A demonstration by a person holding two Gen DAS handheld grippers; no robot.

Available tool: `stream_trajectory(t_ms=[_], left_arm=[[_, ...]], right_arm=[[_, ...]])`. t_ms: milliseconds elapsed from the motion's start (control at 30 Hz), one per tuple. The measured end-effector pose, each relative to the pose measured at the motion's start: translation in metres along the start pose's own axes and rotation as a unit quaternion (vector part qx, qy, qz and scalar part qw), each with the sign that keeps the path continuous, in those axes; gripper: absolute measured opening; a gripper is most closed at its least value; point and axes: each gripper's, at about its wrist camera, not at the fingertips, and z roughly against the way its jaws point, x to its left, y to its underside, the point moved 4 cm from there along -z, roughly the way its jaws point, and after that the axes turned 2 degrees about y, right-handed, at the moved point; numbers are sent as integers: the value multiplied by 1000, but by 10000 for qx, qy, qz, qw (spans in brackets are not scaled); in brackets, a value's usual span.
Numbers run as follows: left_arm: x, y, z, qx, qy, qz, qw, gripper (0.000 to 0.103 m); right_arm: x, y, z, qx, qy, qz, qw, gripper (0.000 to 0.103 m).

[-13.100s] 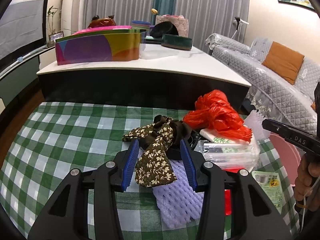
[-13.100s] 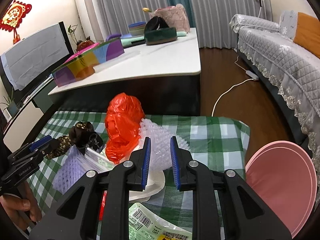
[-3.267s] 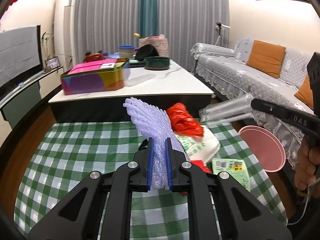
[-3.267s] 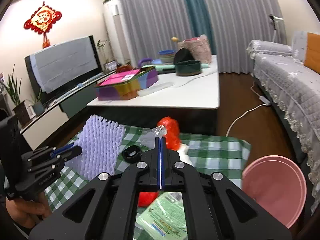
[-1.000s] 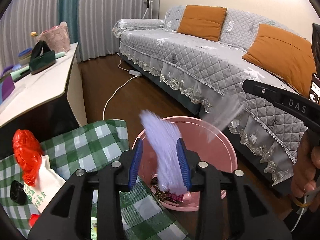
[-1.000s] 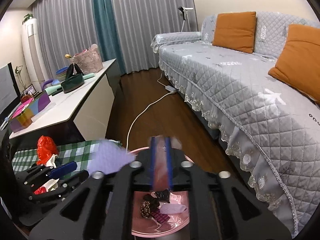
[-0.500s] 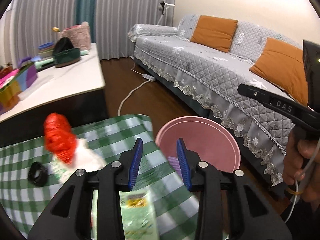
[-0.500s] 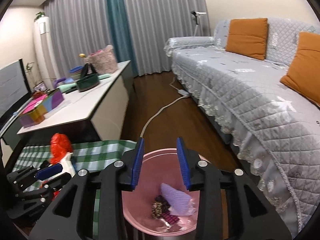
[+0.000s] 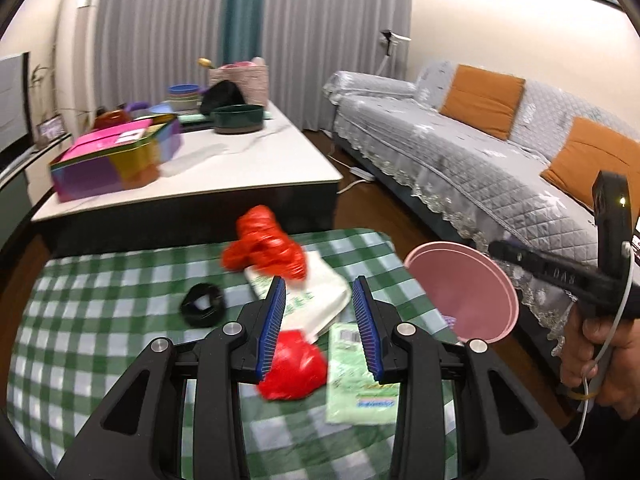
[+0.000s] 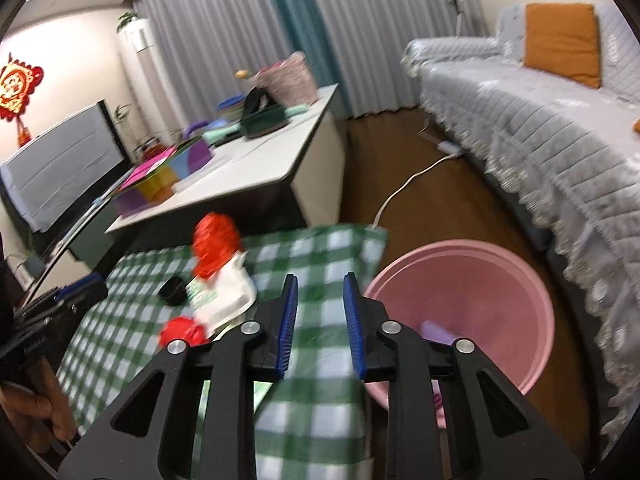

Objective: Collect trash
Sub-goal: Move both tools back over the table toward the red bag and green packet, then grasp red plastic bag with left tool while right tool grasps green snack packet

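Note:
My left gripper (image 9: 320,322) is open and empty above the green checked tablecloth (image 9: 100,304). Under and ahead of it lie a white plastic bag (image 9: 316,300), a red bag (image 9: 266,246), a red crumpled piece (image 9: 292,366), a green packet (image 9: 354,376) and a black ring (image 9: 202,310). My right gripper (image 10: 320,320) is open and empty over the cloth's right edge, next to the pink bin (image 10: 472,280). A purple foam net (image 10: 438,332) lies inside the bin. The bin also shows in the left wrist view (image 9: 460,292).
A white low table (image 9: 224,164) with a colourful box (image 9: 112,160) and bowls stands behind the cloth. A grey sofa (image 9: 480,148) with orange cushions runs along the right. A white cable (image 10: 404,188) lies on the wooden floor.
Both grippers dropped their trash into the pink bin a second ago. Both have since swung left, back toward the checked cloth, with open empty jaws.

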Motion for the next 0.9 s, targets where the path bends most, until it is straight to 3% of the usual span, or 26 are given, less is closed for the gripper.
stream_trajectory(t_ms=[333,900], left_arm=[[23,36,-13,311,-162,142,9993,34],[33,61,-39,726,-89,312,9968,34]], right_arm=[[40,57,-27,674,-666,-15,9955,20],[32,90,-70,1692,-1038,-729,9774,31]])
